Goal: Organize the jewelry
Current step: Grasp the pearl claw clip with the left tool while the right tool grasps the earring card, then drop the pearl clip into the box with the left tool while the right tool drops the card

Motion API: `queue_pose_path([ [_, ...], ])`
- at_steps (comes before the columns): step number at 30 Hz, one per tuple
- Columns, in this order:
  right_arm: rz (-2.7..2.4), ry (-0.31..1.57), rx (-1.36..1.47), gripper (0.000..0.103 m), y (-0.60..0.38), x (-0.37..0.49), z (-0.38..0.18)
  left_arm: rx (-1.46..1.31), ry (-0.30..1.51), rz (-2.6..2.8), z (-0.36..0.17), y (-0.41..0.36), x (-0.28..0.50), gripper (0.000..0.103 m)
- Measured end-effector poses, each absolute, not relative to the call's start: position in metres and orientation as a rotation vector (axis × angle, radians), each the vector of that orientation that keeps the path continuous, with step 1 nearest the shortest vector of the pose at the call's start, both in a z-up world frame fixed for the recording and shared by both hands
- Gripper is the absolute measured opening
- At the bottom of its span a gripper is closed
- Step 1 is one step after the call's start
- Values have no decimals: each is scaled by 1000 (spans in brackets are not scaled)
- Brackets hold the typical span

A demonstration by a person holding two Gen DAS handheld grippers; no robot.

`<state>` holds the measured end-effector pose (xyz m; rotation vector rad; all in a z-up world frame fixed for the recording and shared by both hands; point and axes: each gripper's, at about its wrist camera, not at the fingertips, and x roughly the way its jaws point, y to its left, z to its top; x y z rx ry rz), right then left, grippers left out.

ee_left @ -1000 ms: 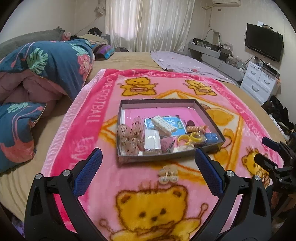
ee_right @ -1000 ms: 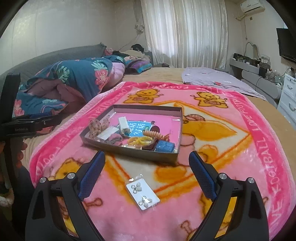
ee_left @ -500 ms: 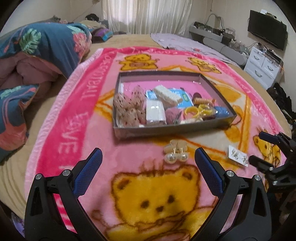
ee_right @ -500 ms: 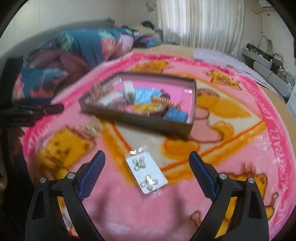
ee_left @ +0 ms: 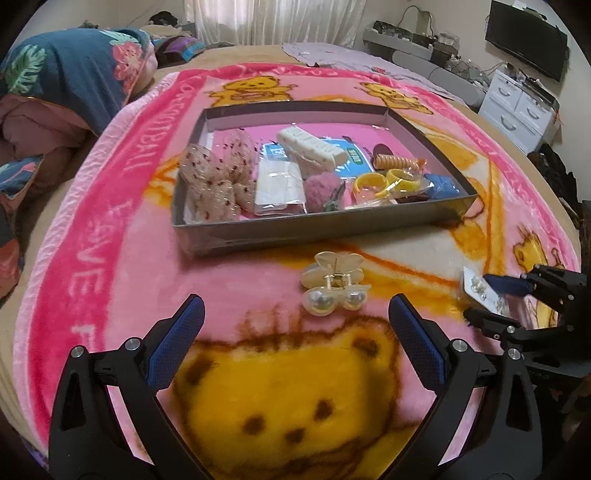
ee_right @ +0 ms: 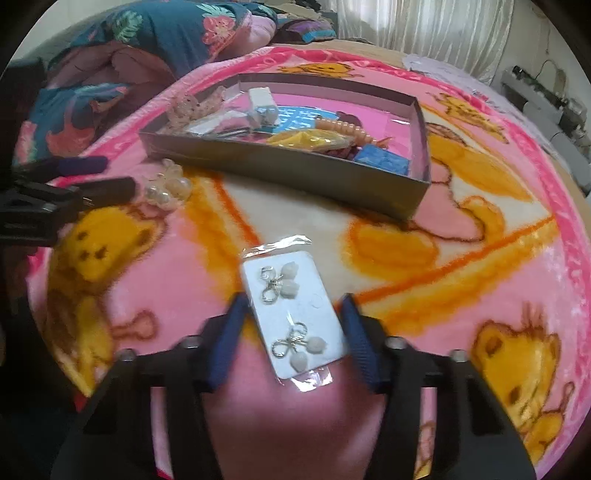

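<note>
A grey tray [ee_left: 317, 230] [ee_right: 295, 173] on the pink bear blanket holds several hair accessories and packets. A cream claw clip with pearls [ee_left: 334, 282] [ee_right: 168, 186] lies on the blanket just in front of the tray. My left gripper [ee_left: 293, 328] is open, low over the blanket, with the clip just ahead of its fingers. A white earring card in a clear sleeve [ee_right: 293, 304] [ee_left: 476, 286] lies on the blanket. My right gripper [ee_right: 290, 328] straddles the card, its jaws narrowed to either side of it; contact is unclear.
A folded floral duvet [ee_left: 70, 74] lies at the left of the bed. A white dresser [ee_left: 517, 107] and a TV [ee_left: 524, 22] stand at the right wall. The tray wall rises just beyond both items.
Both grippers dropped lower and moved forward toward the blanket. The left closed in on the claw clip. The right jaws narrowed around the earring card.
</note>
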<state>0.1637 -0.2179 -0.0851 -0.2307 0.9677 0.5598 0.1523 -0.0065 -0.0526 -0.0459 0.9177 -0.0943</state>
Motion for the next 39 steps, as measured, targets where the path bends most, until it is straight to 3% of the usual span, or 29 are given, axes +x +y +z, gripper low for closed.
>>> queue_pose_path([
  [3,561,977,-167,41,-224,164,-81,-60,918,-100,-57,-10,159,91],
  [9,519,958,-70,40,-244,168,-71,-95,943,-127,-67,-18,173,70],
  [13,503,931,-24,40,-254,171,-64,-68,966,-139,-76,-29,178,37],
  [39,581,739,10,40,-244,166,-8,-156,826,-124,-9,7,154,37],
])
